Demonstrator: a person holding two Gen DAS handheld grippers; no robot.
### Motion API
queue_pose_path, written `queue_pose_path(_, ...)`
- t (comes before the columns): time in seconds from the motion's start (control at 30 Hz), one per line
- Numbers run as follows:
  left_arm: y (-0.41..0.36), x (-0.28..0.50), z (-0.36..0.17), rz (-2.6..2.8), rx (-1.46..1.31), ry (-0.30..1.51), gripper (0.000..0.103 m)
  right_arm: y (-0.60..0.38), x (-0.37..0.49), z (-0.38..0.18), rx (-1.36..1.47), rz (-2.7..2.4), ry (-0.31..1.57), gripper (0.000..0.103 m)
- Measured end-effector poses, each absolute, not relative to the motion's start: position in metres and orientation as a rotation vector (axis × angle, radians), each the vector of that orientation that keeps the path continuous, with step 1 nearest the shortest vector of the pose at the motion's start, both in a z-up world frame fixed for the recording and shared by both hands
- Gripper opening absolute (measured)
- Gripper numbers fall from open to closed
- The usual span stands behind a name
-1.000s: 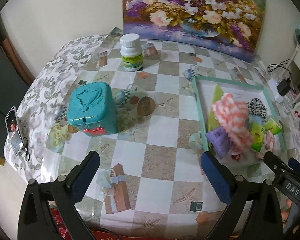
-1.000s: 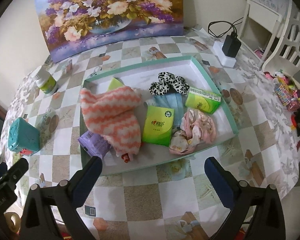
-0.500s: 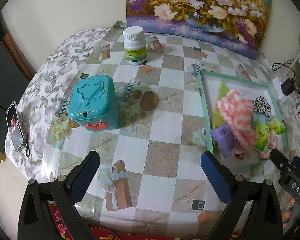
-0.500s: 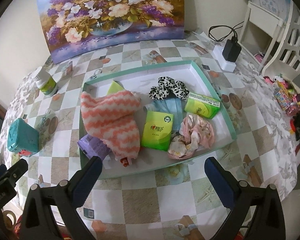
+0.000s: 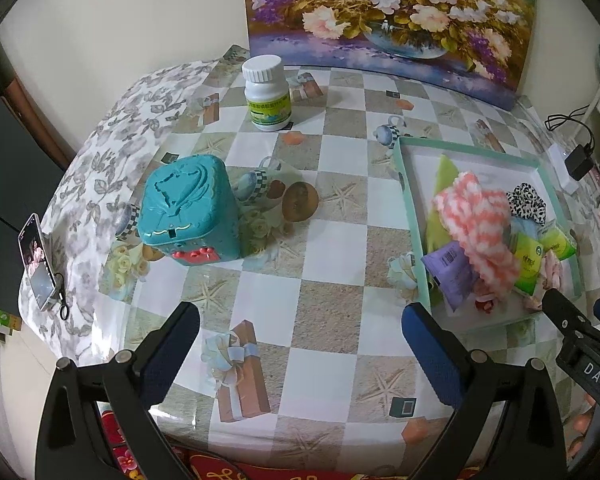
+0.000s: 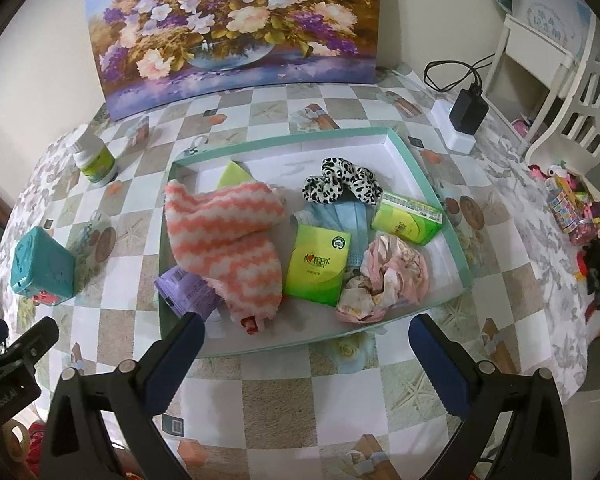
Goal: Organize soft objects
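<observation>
tray (image 6: 420, 168), striped cloth (image 6: 224, 236), tissue packs (image 6: 318, 264)

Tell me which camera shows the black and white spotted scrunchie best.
The right wrist view: the spotted scrunchie lies whole and unobstructed toward the back of the tray. In the left wrist view the scrunchie sits small near the edge, partly hidden behind the pink striped cloth.

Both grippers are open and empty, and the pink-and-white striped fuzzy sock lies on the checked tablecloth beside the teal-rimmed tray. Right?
Not quite. The pink-and-white striped fuzzy sock lies inside the teal-rimmed tray, partly over a purple packet, not on the checked tablecloth; the right wrist view shows it. The left gripper and right gripper are indeed open and empty.
</observation>
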State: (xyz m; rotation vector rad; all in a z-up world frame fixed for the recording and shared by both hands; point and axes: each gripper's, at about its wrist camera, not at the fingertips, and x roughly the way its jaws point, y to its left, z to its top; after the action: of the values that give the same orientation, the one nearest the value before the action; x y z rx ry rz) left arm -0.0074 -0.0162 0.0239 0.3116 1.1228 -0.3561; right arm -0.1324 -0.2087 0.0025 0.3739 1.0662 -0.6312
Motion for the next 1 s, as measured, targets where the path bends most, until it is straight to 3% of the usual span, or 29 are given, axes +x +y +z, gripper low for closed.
queue_pose_path(1.0, -0.0104, -0.0034, 0.0183, -0.295, 0.331, 1.158, 0.101, -0.2101, -0.1314, -0.0021, 0.353, -0.63, 1.09, 0.103)
